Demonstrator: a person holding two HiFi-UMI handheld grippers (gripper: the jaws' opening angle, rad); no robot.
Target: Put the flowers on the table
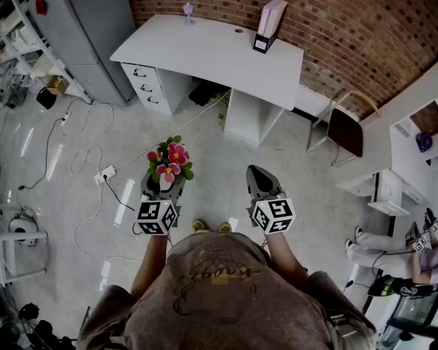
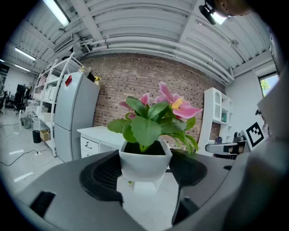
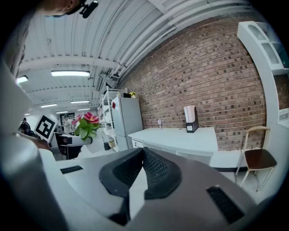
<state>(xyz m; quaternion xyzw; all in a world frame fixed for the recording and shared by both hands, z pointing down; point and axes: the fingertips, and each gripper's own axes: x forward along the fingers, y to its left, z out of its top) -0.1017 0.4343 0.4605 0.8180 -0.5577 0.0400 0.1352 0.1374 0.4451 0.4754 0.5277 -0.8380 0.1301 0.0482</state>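
Observation:
A white pot (image 2: 144, 164) of pink flowers (image 1: 170, 163) is held in the air by my left gripper (image 1: 163, 183), whose jaws stand wide with a pad against each side of the pot. It stays upright, well above the floor. My right gripper (image 1: 260, 176) is level with it on the right, shut and empty, its pads meeting at the tips (image 3: 141, 153). In the right gripper view the flowers (image 3: 86, 125) show at the left. The white table (image 1: 205, 51) stands ahead against the brick wall, and it also shows beyond each gripper (image 2: 97, 133) (image 3: 180, 137).
On the table stand a magazine file (image 1: 269, 26) and a small glass (image 1: 187, 12). A chair (image 1: 345, 130) is to the table's right, a grey cabinet (image 1: 89, 41) to its left. Cables (image 1: 89, 171) trail over the floor on the left. Another person (image 1: 397, 246) sits at the far right.

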